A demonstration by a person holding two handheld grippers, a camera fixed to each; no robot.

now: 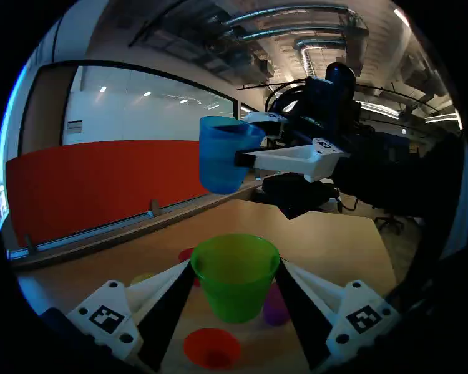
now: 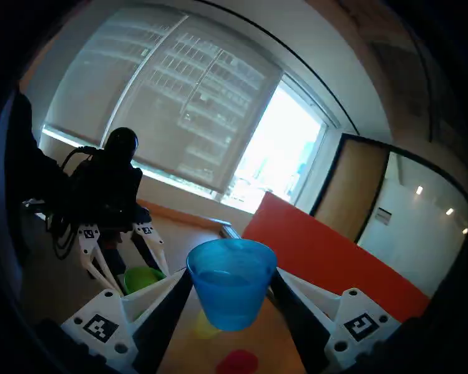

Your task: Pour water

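1. Right now the left gripper [image 1: 234, 269] is clamped on a green cup [image 1: 235, 274]. In the left gripper view both of its fingers press against the cup's sides, just below the rim. The cup is upright and is held above the table [image 1: 334, 237].
2. Farther off and higher in that same view, the right gripper [image 1: 243, 149] holds a blue cup [image 1: 223, 156]. One finger runs along the cup's near side and the other lies behind it. The cup looks roughly upright and stands well above the green cup's rim.
3. In the right gripper view the blue cup [image 2: 232, 283] sits upright between the right gripper's [image 2: 232, 280] two fingers, gripped on both sides. A darker level line inside suggests water, though I cannot tell how much.
4. To the left in that view, the left gripper [image 2: 140, 277] appears with the green cup [image 2: 139, 278] between its fingers. It is lower than the blue cup and apart from it.
5. Small cups stand on the table below the green cup. A red cup [image 1: 212, 349] is nearest, a purple cup [image 1: 274, 305] is to the right, and a yellow cup [image 1: 141, 277] is to the left.
6. An orange panel [image 1: 97, 181] runs along the far left edge of the table. A bright window [image 2: 171, 106] lies behind the left gripper in the right gripper view.
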